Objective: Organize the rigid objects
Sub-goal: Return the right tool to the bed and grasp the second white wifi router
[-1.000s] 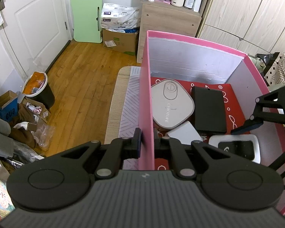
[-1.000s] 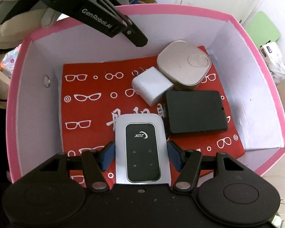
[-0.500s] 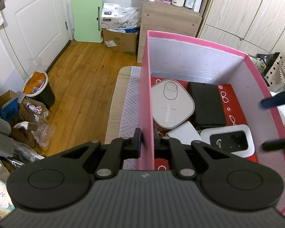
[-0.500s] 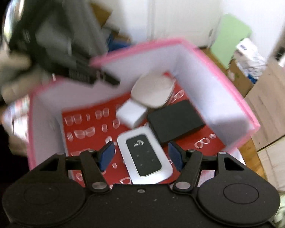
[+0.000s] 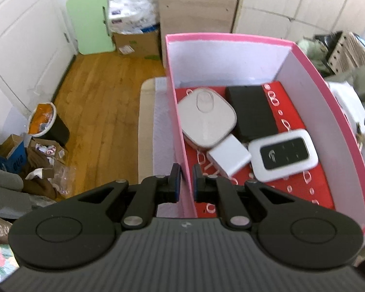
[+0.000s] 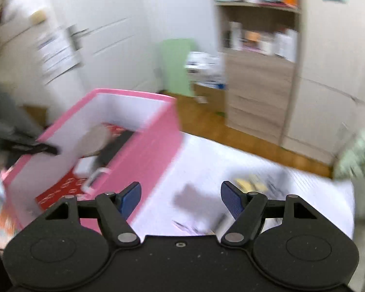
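Observation:
A pink box with white inner walls and a red floor holds a rounded grey device, a black flat case, a white charger block and a white pocket router with a black face. My left gripper straddles the box's left wall, its jaws slightly apart around it. My right gripper is open and empty over the white tabletop, to the right of the box. The right wrist view is blurred.
Small blurred items lie on the white tabletop beyond my right gripper. A wooden floor, a bin, a green board, cardboard boxes and a wooden cabinet lie to the left and behind the box.
My right gripper let go of the pocket router inside the box, pulled out and swung right over the tabletop. My left gripper's jaws have eased slightly off the box wall.

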The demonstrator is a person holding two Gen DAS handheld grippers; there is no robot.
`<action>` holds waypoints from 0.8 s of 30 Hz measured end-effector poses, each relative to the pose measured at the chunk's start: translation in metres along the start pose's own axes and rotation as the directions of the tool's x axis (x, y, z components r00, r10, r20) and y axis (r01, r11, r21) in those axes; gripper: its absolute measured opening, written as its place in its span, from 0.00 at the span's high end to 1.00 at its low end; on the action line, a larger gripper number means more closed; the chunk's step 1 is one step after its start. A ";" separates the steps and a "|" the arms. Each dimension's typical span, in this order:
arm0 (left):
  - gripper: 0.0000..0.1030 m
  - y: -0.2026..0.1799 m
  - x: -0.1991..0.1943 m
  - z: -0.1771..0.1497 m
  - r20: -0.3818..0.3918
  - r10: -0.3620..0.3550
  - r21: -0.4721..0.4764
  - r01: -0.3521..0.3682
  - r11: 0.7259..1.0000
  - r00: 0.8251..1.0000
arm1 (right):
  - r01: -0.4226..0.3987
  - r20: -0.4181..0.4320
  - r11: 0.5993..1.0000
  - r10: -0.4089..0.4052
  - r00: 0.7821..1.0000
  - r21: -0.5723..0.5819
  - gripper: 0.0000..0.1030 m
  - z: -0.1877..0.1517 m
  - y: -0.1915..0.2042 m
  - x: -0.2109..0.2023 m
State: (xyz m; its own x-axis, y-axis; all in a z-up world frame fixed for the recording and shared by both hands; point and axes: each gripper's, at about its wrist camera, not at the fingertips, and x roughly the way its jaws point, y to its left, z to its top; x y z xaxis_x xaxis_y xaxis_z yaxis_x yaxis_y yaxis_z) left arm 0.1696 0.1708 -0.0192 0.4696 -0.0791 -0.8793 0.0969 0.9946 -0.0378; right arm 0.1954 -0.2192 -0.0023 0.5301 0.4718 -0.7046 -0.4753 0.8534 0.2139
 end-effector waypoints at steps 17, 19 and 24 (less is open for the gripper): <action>0.92 -0.007 -0.003 0.009 -0.041 0.018 0.040 -0.016 0.999 0.999 | 0.296 -0.104 0.951 -0.287 0.952 0.087 0.35 -0.040 -0.032 0.072; 0.92 -0.005 -0.003 0.008 -0.039 0.013 0.035 -0.011 0.999 0.999 | 0.298 -0.116 0.949 -0.286 0.951 0.107 0.34 -0.035 -0.035 0.073; 0.92 -0.003 -0.004 0.007 -0.038 0.005 0.032 -0.004 0.999 0.999 | 0.298 -0.142 0.951 -0.284 0.948 0.088 0.29 -0.036 -0.034 0.071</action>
State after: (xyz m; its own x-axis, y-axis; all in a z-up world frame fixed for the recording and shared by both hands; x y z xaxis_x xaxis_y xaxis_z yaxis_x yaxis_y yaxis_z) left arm 0.1736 0.1681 -0.0117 0.4369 -0.0712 -0.8967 0.1231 0.9922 -0.0188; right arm 0.2239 -0.2226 -0.0843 0.5379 0.1736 -0.8249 -0.2325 0.9712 0.0528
